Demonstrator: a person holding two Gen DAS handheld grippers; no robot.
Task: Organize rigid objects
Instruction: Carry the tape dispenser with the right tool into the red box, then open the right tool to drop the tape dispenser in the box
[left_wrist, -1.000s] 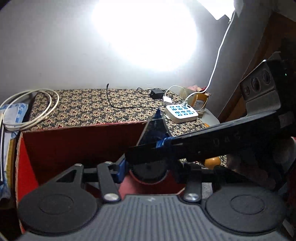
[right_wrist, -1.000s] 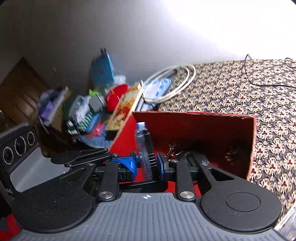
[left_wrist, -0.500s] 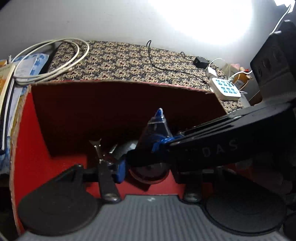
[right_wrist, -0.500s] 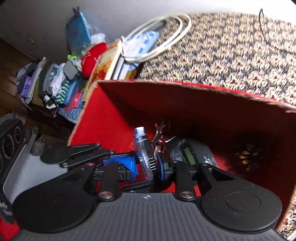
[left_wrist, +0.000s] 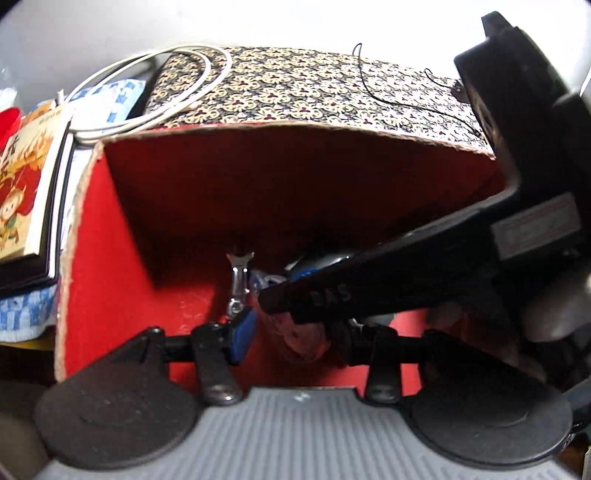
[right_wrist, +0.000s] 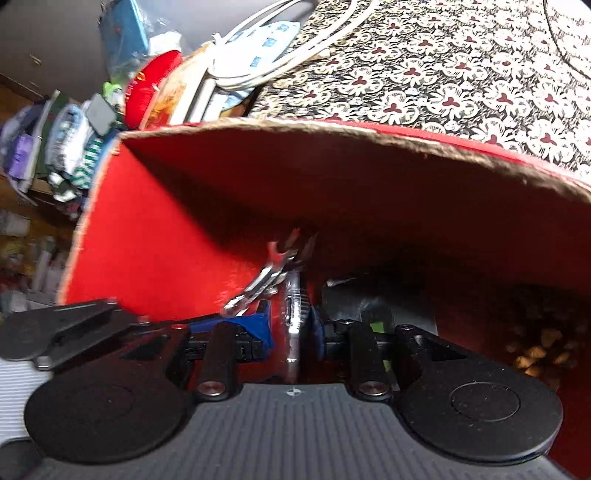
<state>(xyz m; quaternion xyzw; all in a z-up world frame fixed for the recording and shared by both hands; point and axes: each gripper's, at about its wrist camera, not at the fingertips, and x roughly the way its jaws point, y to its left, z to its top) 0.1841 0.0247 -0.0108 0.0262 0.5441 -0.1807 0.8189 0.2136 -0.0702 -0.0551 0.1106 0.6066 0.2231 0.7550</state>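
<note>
Both grippers reach down into an open red cardboard box (left_wrist: 110, 258) (right_wrist: 147, 240). My left gripper (left_wrist: 295, 332) has a clear tape dispenser (left_wrist: 303, 338) between its blue pads (left_wrist: 242, 332), and its jaws are closing on it. Its right finger is hidden behind the black casing (left_wrist: 406, 280) of the other hand's tool. My right gripper (right_wrist: 291, 328) is shut on a slim clear ridged stick (right_wrist: 293, 314), held upright near the box floor. A silver wrench (left_wrist: 238, 273) (right_wrist: 266, 277) lies in the box just ahead of both.
A dark device with a green screen (right_wrist: 376, 325) and a pine cone (right_wrist: 535, 350) lie in the box. Behind it are a patterned cloth surface (left_wrist: 295, 85), a white cable coil (left_wrist: 147, 92), a picture book (left_wrist: 26, 192) and piled clutter (right_wrist: 74, 140).
Both grippers have sunk into the red box and tipped downward. The box walls now fill both views, and each held thing is close to the floor.
</note>
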